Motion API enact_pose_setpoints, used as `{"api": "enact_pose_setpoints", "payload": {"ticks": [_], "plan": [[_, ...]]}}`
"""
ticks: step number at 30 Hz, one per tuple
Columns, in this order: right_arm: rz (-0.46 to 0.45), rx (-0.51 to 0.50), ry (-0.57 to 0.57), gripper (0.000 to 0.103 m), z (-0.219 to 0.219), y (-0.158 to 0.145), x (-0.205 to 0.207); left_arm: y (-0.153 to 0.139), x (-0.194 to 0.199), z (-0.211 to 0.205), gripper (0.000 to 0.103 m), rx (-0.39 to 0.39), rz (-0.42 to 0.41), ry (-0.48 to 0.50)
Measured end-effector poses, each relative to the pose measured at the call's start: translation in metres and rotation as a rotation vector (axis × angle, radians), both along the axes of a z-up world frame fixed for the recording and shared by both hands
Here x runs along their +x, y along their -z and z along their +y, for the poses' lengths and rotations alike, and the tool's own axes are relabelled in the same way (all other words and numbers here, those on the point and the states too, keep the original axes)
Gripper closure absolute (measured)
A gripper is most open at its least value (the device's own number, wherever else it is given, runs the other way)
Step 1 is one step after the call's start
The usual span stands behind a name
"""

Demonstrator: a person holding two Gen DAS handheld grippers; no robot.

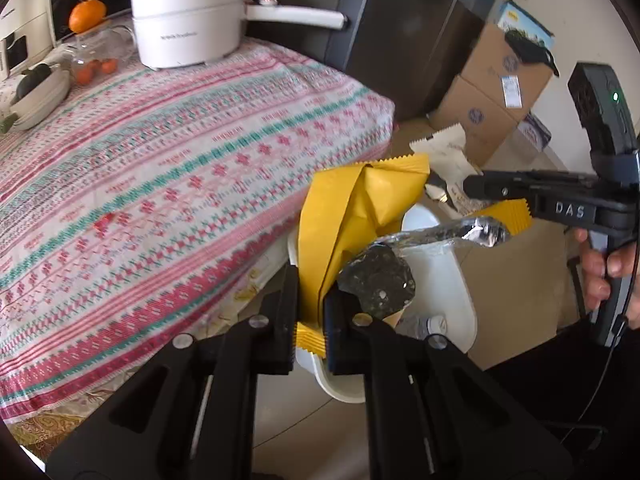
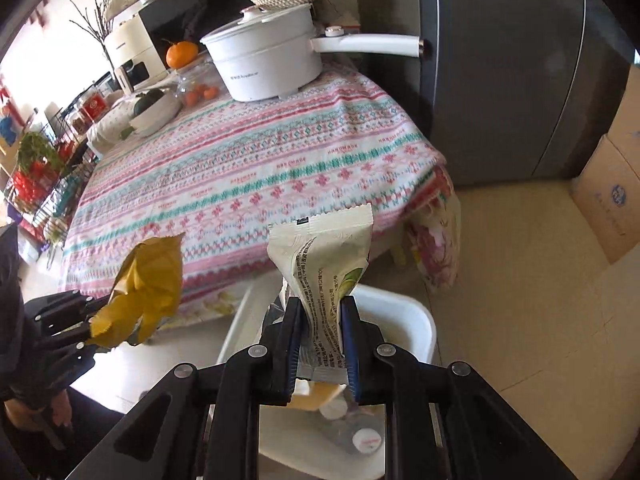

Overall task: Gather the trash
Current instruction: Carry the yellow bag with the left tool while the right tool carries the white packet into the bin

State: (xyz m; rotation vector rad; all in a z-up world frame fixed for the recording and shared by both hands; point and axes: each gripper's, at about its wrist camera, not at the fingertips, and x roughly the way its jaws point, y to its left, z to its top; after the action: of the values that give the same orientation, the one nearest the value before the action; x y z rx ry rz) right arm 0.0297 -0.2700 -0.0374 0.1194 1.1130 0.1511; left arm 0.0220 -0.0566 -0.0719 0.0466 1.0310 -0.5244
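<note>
My left gripper (image 1: 310, 324) is shut on a yellow snack wrapper (image 1: 352, 216) with a silver foil inside, held above a white trash bin (image 1: 460, 292) on the floor beside the table. My right gripper (image 2: 320, 344) is shut on a white snack wrapper (image 2: 324, 264) and holds it over the same white bin (image 2: 420, 320). The bin holds a plastic bottle (image 2: 364, 436) and other scraps. The right gripper (image 1: 476, 188) with the white wrapper (image 1: 444, 156) shows in the left wrist view. The left gripper's yellow wrapper (image 2: 148, 284) shows at left in the right wrist view.
A table with a patterned cloth (image 1: 160, 168) carries a white pot (image 1: 188, 16), an orange (image 1: 86, 14), a glass jar (image 1: 96, 56) and a bowl (image 1: 36, 96). A dark fridge (image 2: 520, 80) stands behind. Cardboard boxes (image 1: 496, 88) sit on the tiled floor (image 2: 520, 280).
</note>
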Motion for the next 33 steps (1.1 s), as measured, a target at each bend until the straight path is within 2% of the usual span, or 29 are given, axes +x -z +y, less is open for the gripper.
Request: {"api": "enact_pose_setpoints", "payload": {"ticks": [10,11,13,16,25,33], "plan": [[0.058,-0.021,0.025,0.082,-0.020,0.021,-0.015,0.037,-0.011,-0.038,0.089,0.072,0.034,0.101],[0.055,-0.019,0.028,0.082,-0.021,0.020,-0.015,0.039,-0.011,-0.040,0.086,0.074,0.035,0.106],[0.051,-0.017,0.031,0.082,-0.023,0.019,-0.015,0.044,-0.011,-0.044,0.069,0.078,0.041,0.116],[0.052,-0.016,0.033,0.082,-0.024,0.019,-0.015,0.044,-0.014,-0.044,0.049,0.089,0.039,0.122],[0.074,-0.027,0.030,0.081,-0.027,0.025,-0.018,0.031,-0.010,-0.026,0.035,0.064,0.048,0.073],[0.166,-0.075,-0.036,0.078,-0.012,0.046,-0.017,0.032,-0.007,-0.008,0.029,0.062,0.072,0.029]]}}
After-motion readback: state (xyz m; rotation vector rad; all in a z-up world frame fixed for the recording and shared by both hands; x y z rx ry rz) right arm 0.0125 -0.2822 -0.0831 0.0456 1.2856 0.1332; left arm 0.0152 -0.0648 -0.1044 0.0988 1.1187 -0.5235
